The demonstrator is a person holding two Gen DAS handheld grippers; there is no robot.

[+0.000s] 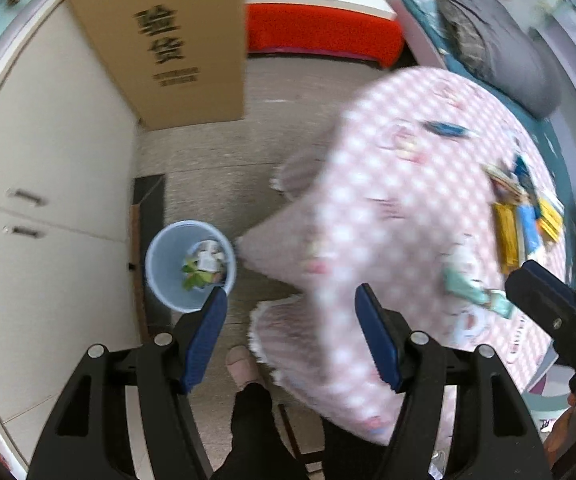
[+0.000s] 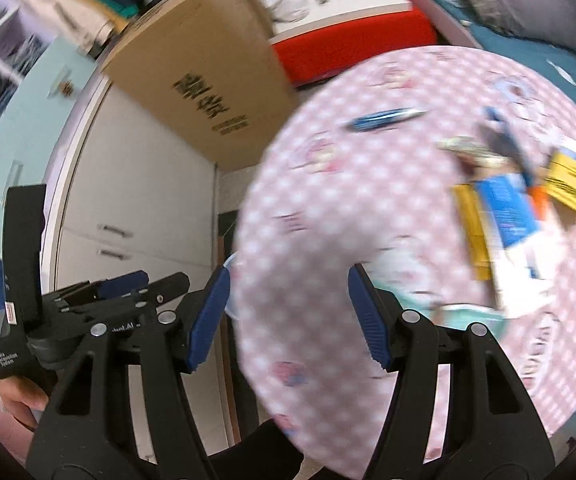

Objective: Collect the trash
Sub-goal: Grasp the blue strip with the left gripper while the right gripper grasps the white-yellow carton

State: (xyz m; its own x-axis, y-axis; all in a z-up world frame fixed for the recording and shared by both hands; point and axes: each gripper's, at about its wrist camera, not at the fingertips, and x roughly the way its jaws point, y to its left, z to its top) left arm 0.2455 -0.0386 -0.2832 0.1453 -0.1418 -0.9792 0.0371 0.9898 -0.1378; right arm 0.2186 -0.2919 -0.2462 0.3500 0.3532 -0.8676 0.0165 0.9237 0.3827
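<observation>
pink checked tablecloth (image 1: 387,184); tiled floor (image 1: 216,152)

Smooth pale-blue plastic bin (image 1: 190,266), matt brown cardboard box (image 1: 160,40), pink checked cloth tablecloth (image 1: 407,208), glossy wrappers (image 2: 503,208)

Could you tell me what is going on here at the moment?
A person holds a gripper in each hand above a table with a pink checked cloth. Both the left gripper and right gripper are open and empty. Wrappers and packets lie on the cloth, while the blue bin on the floor already holds some trash.
</observation>
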